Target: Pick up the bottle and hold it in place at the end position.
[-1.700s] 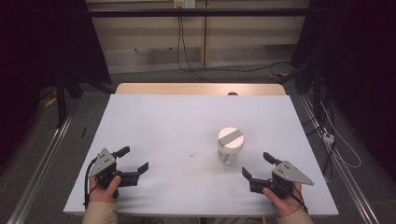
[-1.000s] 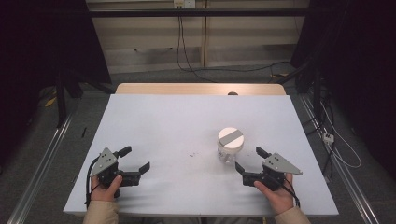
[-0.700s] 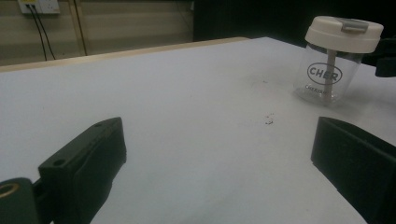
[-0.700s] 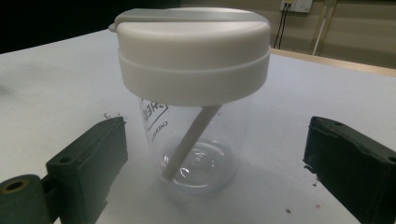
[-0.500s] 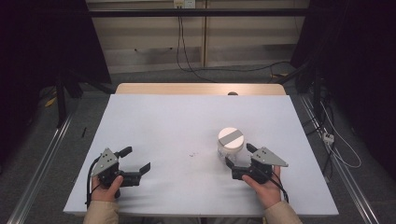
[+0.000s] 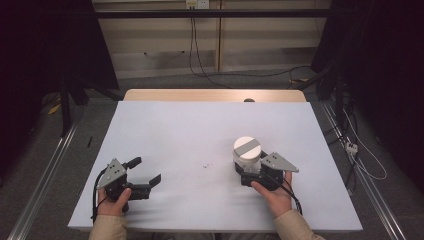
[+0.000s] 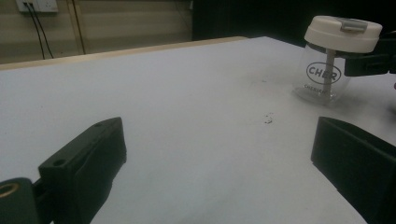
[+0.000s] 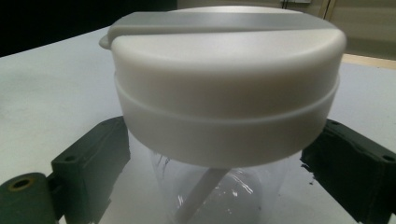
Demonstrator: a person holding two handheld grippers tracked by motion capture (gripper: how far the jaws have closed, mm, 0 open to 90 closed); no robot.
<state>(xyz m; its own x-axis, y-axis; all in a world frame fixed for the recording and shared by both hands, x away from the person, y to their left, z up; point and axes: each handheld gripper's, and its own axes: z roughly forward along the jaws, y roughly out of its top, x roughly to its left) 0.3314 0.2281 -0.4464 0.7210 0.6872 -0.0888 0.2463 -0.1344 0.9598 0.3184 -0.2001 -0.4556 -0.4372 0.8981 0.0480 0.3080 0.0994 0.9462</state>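
Near the bench's right front, my right gripper [image 6: 248,173] straddles the jar [image 6: 247,156], jaws open; I'd close squarely below the lid [image 8: 227,70].

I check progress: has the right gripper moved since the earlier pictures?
Yes. The right gripper moved left and forward toward the jar, which stayed put; its open jaws now flank the jar.
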